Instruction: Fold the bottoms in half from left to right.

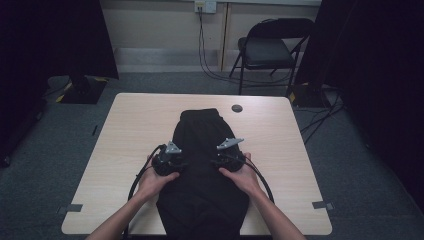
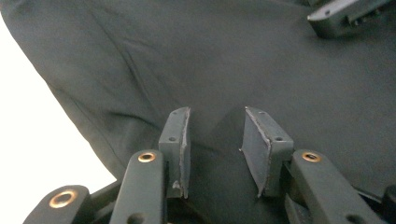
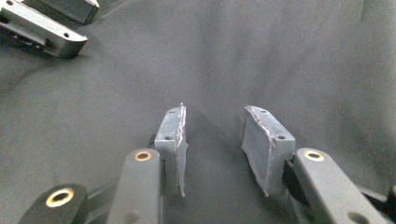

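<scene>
My left gripper rests on a black garment lying mid-table, jaws parted and gripping nothing. My right gripper does likewise. I judge I'm about to pinch cloth for a fold, so both must clench next. The left gripper view reveals the garment's edge.

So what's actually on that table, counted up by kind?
Black garment: 1
Handheld grippers: 2, the left gripper and the right gripper, both over the cloth with fingers apart
Dark round cap in the table top: 1
Total: 4
</scene>
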